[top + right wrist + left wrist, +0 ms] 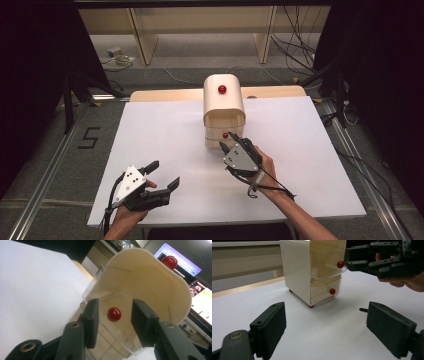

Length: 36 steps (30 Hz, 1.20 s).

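Observation:
A small cream drawer cabinet (223,106) stands mid-table with a red knob (221,89) on its top. It holds two clear drawers. The upper drawer (325,267) sticks out a little; its red knob (114,314) sits between the jaws of my right gripper (115,304), with a gap on each side, so the gripper is open. The lower drawer's knob (332,291) sits just below it. My right gripper (232,143) is at the cabinet's front. My left gripper (165,173) rests near the front left of the board, open and holding nothing (325,315).
The cabinet stands on a white board (165,130) over a wooden table. Dark floor, rails and cables surround it, with shelving legs (145,40) behind. Monitors (180,262) show beyond the cabinet in the right gripper view.

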Each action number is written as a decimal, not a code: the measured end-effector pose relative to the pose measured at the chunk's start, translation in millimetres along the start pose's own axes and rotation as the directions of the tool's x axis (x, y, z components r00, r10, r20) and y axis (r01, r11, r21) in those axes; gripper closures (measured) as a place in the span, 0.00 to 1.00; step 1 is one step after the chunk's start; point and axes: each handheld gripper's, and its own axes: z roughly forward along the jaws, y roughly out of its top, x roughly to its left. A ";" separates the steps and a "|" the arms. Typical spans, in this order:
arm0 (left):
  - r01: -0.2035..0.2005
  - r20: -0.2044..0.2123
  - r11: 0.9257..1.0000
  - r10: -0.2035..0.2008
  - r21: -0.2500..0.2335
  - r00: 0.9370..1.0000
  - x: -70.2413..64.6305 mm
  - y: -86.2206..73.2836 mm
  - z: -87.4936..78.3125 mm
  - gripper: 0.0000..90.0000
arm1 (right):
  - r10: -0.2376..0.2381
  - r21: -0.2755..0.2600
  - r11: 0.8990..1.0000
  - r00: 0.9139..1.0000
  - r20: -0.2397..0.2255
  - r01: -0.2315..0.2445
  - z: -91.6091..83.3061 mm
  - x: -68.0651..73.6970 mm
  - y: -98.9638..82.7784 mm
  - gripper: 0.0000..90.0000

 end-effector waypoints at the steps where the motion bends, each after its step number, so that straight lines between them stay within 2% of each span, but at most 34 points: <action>1: 0.003 -0.001 1.000 -0.003 -0.003 1.000 -0.2 -0.1 0.2 0.18 | 0.004 -0.006 1.000 1.000 -0.006 -0.004 -0.6 -1.6 0.8 0.63; 9: 0.000 0.003 1.000 0.000 -0.003 1.000 -0.3 -0.2 0.3 0.18 | 0.058 -0.037 0.998 0.998 -0.036 -0.060 -5.8 -16.1 11.1 0.56; 15: 0.001 0.003 1.000 -0.001 -0.002 1.000 -0.2 -0.2 0.4 0.18 | 0.089 -0.023 0.996 0.993 -0.083 -0.091 -7.7 -26.7 18.1 0.50; 20: -0.001 0.002 1.000 0.001 -0.002 1.000 -0.3 -0.3 0.5 0.18 | 0.095 -0.050 0.994 0.989 -0.113 -0.102 -11.2 -34.5 22.9 0.49; 24: -0.001 0.001 1.000 0.001 0.001 1.000 -0.5 -0.6 0.9 0.18 | 0.103 -0.047 0.993 0.984 -0.145 -0.111 -12.5 -40.9 27.1 0.46; 32: -0.003 -0.001 1.000 0.003 0.002 1.000 -0.1 -0.6 1.0 0.17 | 0.163 -0.026 0.985 0.967 -0.195 -0.171 -10.2 -56.2 32.0 0.42; 36: 0.000 0.000 1.000 0.000 0.002 1.000 -0.4 -0.7 1.1 0.17 | 0.196 -0.011 0.979 0.954 -0.229 -0.204 -8.0 -63.1 33.3 0.41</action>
